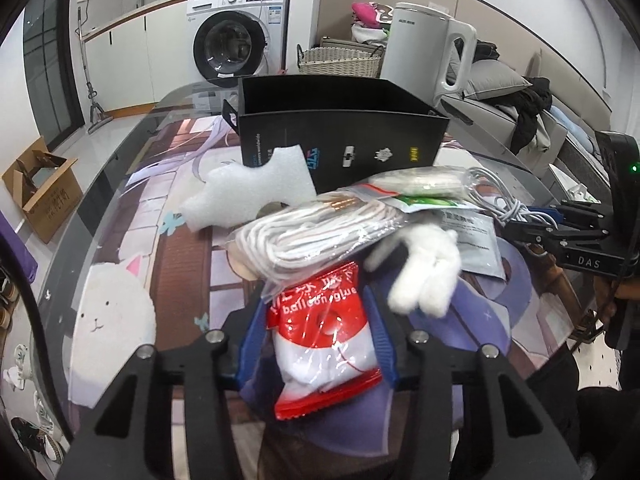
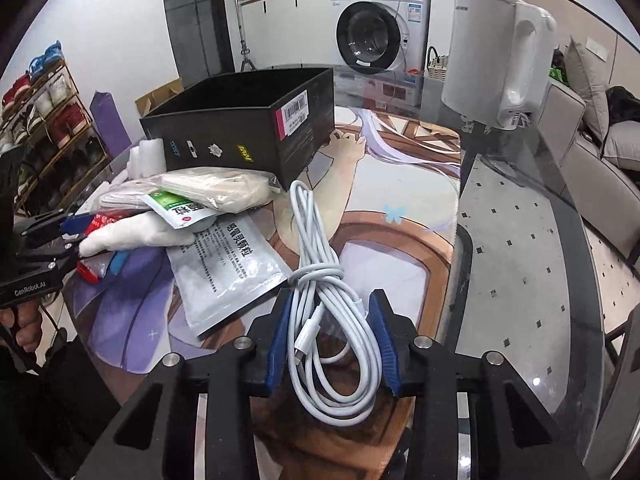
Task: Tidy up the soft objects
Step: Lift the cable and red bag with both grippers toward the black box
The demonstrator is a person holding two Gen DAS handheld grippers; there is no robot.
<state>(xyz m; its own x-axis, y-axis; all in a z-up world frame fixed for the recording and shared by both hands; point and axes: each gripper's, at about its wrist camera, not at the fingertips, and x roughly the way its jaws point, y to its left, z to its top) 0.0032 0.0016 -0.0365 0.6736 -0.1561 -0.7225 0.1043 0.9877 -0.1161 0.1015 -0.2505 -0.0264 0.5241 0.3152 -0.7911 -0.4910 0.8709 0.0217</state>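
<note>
Red-and-white crinkly plastic packet between the spread blue pads of the left tool, coiled white charging cable between the right tool's released pads, both on the glass counter, open black cardboard box behind.

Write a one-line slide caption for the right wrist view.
Open right tongs straddle a coiled white cable beside a black box.

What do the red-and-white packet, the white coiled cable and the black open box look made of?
Red-and-white packet: glossy plastic film, with crinkles and glare. White coiled cable: smooth rubbery plastic sheath, bending in soft loops. Black open box: matte printed cardboard, probably, judging by its thin flat walls.
</note>
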